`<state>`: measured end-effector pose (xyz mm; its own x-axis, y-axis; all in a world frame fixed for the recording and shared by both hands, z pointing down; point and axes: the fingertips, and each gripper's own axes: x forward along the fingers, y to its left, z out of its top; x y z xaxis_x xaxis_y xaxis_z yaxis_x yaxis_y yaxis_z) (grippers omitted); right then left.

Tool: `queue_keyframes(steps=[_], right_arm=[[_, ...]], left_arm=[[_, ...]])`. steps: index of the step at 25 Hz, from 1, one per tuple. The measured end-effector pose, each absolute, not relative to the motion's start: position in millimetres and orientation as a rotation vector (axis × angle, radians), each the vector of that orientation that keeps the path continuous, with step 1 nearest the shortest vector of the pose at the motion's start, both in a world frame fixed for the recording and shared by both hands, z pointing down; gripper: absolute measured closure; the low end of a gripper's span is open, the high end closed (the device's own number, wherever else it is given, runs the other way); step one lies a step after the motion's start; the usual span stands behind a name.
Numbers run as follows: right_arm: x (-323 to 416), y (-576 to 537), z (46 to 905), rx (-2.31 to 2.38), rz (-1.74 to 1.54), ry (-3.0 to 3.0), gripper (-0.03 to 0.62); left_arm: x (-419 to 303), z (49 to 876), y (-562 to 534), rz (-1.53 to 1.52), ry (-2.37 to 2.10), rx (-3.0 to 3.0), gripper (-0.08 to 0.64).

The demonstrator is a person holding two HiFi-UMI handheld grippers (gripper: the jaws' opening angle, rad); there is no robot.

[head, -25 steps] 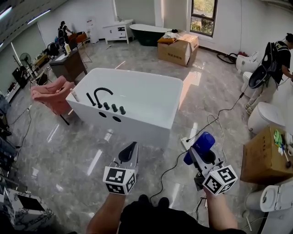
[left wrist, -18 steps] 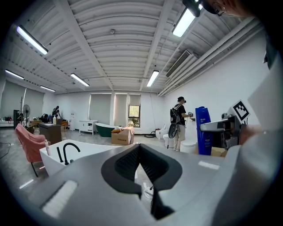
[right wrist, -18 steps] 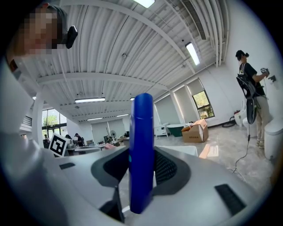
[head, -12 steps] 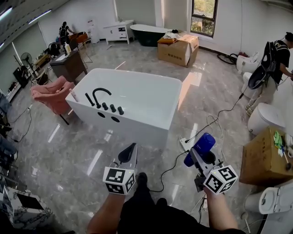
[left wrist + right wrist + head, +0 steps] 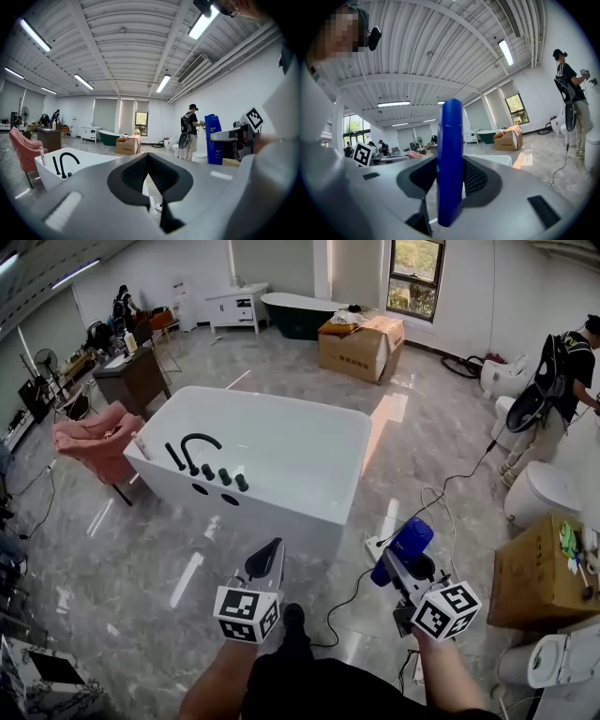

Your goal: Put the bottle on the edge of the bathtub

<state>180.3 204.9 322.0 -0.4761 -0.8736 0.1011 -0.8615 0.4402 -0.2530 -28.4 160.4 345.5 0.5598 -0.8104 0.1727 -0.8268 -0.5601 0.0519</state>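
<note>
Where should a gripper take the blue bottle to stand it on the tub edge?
Mid-body, pads on its two broad faces, coming in level: the blue bottle is a thin upright slab, and the right gripper holds it so, base clear below the jaws.

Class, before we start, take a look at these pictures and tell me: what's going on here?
A person holds a claw in each hand. The right claw is shut on a blue bottle. The left claw is shut and empty. A white bathtub with a black faucet stands on the floor ahead, apart from both claws. The bottle is not yet on its edge.
</note>
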Motion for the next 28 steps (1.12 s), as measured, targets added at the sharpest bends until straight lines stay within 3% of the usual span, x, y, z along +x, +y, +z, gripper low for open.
queue_keyframes(steps=[17, 28], right_arm=[[100, 1, 328, -1.637, -0.462, 2.683, 0.436], [66, -58, 329, -1.650, -0.488, 2.674, 0.436]], left_arm=[[-113, 323, -75, 0.247, -1.356, 2.782, 0.552], [-123, 311, -138, 0.134, -1.275, 2.791, 0.552]])
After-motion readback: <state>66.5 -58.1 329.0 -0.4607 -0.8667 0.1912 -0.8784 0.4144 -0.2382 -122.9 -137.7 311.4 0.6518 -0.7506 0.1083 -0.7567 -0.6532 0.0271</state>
